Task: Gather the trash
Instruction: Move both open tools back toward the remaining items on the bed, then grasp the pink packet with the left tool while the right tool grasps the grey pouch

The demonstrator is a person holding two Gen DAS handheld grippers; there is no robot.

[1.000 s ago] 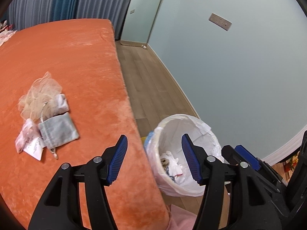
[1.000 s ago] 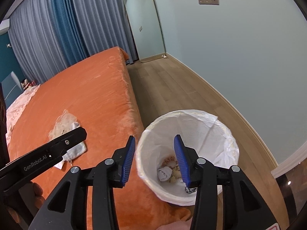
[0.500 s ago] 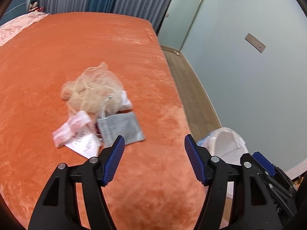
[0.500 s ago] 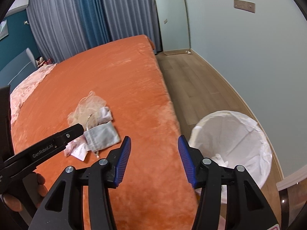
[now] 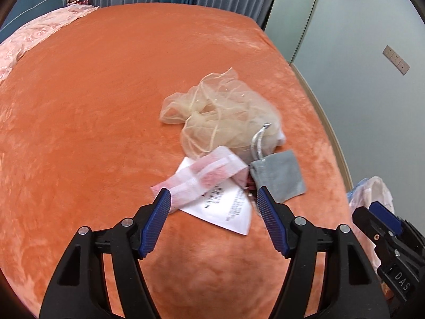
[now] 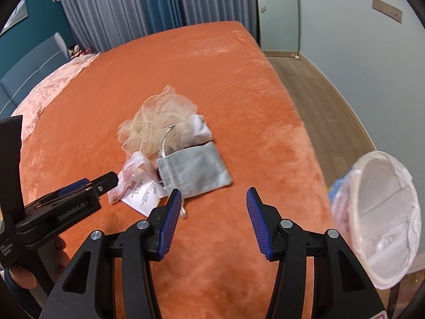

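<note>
A small heap of trash lies on the orange bed: a beige mesh bag (image 5: 220, 109) (image 6: 156, 119), a grey drawstring pouch (image 5: 279, 178) (image 6: 194, 170), a pink-white plastic wrapper (image 5: 202, 178) (image 6: 131, 170) and a printed white paper (image 5: 228, 210) (image 6: 144, 194). My left gripper (image 5: 212, 199) is open and empty, its tips just short of the wrapper and paper. My right gripper (image 6: 213, 199) is open and empty, just in front of the pouch. The white-lined trash bin (image 6: 382, 212) (image 5: 372, 188) stands on the floor right of the bed.
The orange bed (image 5: 106, 93) (image 6: 239, 85) fills both views, with a pink blanket (image 5: 34, 34) at its far left. Wooden floor (image 6: 318, 87), a pale wall and a standing mirror (image 6: 276, 10) lie to the right. Curtains hang behind the bed.
Both grippers have swung left from over the trash bin to the heap on the bed and come closer to it. Both stayed open and empty.
</note>
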